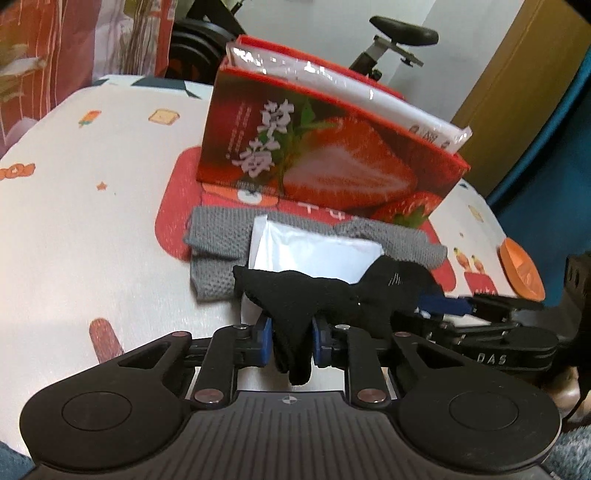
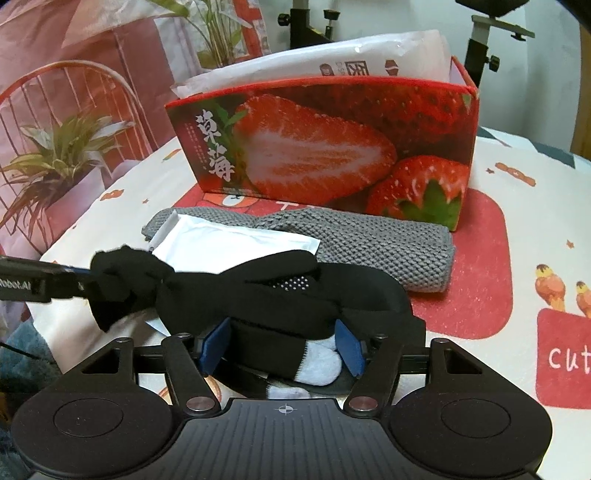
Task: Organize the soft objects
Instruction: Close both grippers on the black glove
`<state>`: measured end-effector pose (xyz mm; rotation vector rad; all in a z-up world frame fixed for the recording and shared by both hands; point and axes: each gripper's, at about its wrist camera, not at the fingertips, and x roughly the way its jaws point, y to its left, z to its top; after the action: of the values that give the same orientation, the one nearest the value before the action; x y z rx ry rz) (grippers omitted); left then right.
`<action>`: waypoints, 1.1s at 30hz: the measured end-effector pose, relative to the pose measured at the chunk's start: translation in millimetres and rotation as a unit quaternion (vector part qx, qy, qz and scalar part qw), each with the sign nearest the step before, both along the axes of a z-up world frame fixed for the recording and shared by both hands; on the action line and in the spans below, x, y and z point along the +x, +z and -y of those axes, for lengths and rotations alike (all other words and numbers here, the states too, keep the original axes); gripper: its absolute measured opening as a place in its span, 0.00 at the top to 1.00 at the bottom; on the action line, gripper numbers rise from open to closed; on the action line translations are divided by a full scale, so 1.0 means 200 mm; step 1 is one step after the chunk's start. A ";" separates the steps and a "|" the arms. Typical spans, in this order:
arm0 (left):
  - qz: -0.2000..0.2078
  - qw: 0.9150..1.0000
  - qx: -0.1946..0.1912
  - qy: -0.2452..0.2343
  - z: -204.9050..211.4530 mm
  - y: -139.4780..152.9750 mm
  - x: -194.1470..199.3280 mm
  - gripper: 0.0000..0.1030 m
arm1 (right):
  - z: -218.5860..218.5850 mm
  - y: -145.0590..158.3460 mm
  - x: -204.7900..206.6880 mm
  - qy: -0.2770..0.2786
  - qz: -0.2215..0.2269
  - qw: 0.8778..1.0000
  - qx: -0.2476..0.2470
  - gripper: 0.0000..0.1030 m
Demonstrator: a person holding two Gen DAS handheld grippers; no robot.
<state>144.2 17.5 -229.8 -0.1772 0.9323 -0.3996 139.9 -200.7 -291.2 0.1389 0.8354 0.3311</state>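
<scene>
My left gripper (image 1: 291, 332) is shut on one end of a black sock (image 1: 332, 291), and a fold of it hangs down between the blue pads. The sock stretches rightwards to my right gripper (image 2: 282, 349). Those jaws stand wide. A rolled part of the black sock (image 2: 258, 291) and a white sock (image 2: 319, 363) lie between the pads, whose inner faces mostly show. Behind the socks, a white flat packet (image 2: 229, 240) rests on a folded grey knitted cloth (image 2: 369, 243). A red strawberry box (image 2: 332, 147) stands further back with white bags in it.
A patterned white and red cloth covers the table (image 1: 92, 221). An orange dish (image 1: 521, 269) sits near the right edge. Potted plants (image 2: 62, 155) stand off the table's left side, and an exercise bike seat (image 1: 402, 33) is behind the box.
</scene>
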 end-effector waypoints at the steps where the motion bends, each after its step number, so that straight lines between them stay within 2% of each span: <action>1: 0.002 1.000 -0.001 0.002 0.00 0.01 0.01 0.79 | 0.00 0.00 0.00 0.000 -0.001 1.000 0.001 0.41; 10: 0.025 0.999 -0.004 0.023 0.00 0.03 0.09 0.80 | -0.02 0.03 -0.01 0.004 0.030 1.000 -0.006 0.41; 16: 0.022 0.999 -0.004 0.026 0.03 0.00 0.19 0.80 | -0.05 0.06 -0.01 0.020 0.064 0.997 -0.033 0.34; 24: 0.013 1.000 -0.008 0.024 0.04 -0.07 0.25 0.79 | -0.07 0.02 0.05 0.035 0.085 0.994 -0.059 0.33; 26: 0.010 1.000 -0.010 0.024 0.03 -0.09 0.25 0.79 | -0.07 0.01 0.07 0.036 0.082 0.995 -0.051 0.35; 31: 0.007 0.999 -0.019 0.029 0.02 -0.12 0.24 0.79 | -0.05 -0.01 0.06 0.037 0.077 0.996 -0.017 0.56; 33: 0.009 0.999 -0.021 0.029 0.02 -0.13 0.24 0.79 | -0.04 -0.01 0.06 0.034 0.072 0.997 -0.005 0.61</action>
<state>192.1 14.3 -255.9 -0.2378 0.8994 -0.3656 152.4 -193.1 -294.0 0.0761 0.7010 0.3952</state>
